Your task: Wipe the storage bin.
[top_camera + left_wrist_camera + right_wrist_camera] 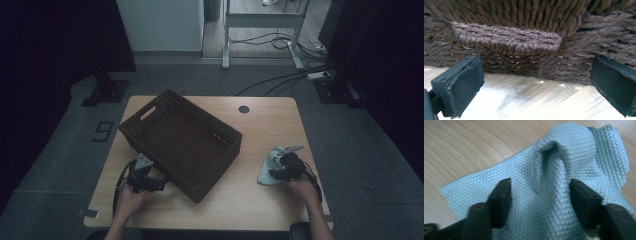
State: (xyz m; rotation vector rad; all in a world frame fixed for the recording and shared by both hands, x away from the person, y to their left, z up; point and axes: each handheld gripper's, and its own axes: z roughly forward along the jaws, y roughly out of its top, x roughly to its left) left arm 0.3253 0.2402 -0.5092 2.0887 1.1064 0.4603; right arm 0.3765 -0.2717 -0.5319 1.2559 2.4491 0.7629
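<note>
A dark brown woven basket (216, 167) stands askew on the wooden table (270, 125), with nothing visible inside it. My left gripper (162, 183) rests on the table at the basket's near-left wall, open. In the left gripper view the basket wall (524, 15) and a thick woven band (506, 40) lie just past the gripper (537, 67), and nothing is between the jaws. A light blue quilted cloth (265, 175) lies near the table's right front. My right gripper (274, 168) presses onto it. In the right gripper view the gripper (540, 182) is still open, and a raised fold of the cloth (579, 150) stands between the jaws.
A round cable hole (243, 109) sits at the table's far edge. Beyond the table are a white cabinet (160, 25), a metal desk frame (260, 30) and cables (280, 80) on the floor. Dark stands flank both sides.
</note>
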